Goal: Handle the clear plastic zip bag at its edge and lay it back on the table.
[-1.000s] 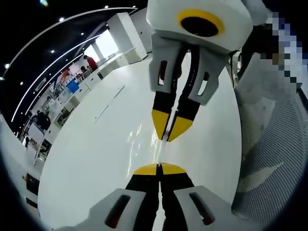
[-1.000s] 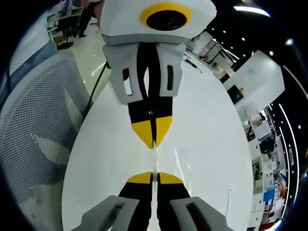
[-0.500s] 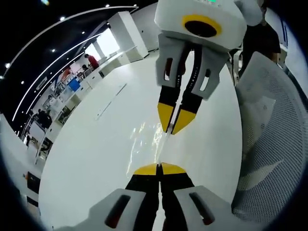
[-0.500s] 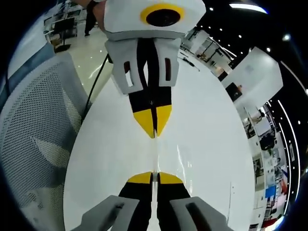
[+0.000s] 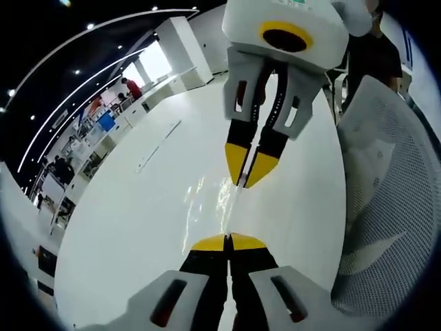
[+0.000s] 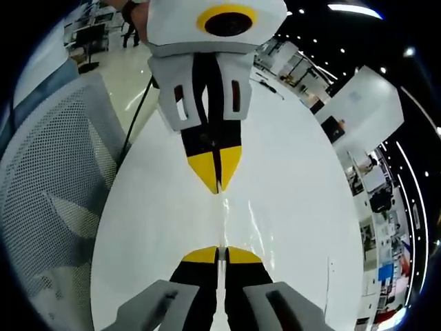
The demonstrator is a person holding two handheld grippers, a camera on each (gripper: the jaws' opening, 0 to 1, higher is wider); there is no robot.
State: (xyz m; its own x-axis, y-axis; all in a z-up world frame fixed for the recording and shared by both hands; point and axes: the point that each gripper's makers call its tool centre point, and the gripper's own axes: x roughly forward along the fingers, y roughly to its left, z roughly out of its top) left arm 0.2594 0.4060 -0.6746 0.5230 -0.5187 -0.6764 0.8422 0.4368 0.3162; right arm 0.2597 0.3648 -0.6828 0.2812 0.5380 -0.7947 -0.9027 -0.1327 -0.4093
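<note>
1. The left gripper [image 5: 228, 240] has its yellow-tipped jaws pressed together on one end of the clear plastic zip bag [image 5: 233, 207], pinching its edge.

2. Facing it, the right gripper [image 5: 244, 181] pinches the other end of the same bag with its jaws closed to a narrow point on the thin film.

3. The bag is stretched edge-on between the two grippers, so in the left gripper view it reads as a thin glinting strip. Pale reflections spread on the table just to one side of it.

4. In the right gripper view the same hold shows from the other end: the right gripper [image 6: 219, 251] at the bottom, the left gripper [image 6: 218, 186] opposite, and the bag [image 6: 219, 219] as a fine line between the two pairs of yellow tips.

5. I cannot tell whether the bag's lower edge touches the table or hangs just above it.

6. The table [image 5: 138, 227] is white and glossy, and it lies beneath both grippers.

7. A white mesh chair [image 5: 396, 207] stands just beside the table.

8. Further back in the left gripper view there are rows of desks with people [image 5: 129, 87] at them, under strips of ceiling lights [image 5: 89, 27].
</note>
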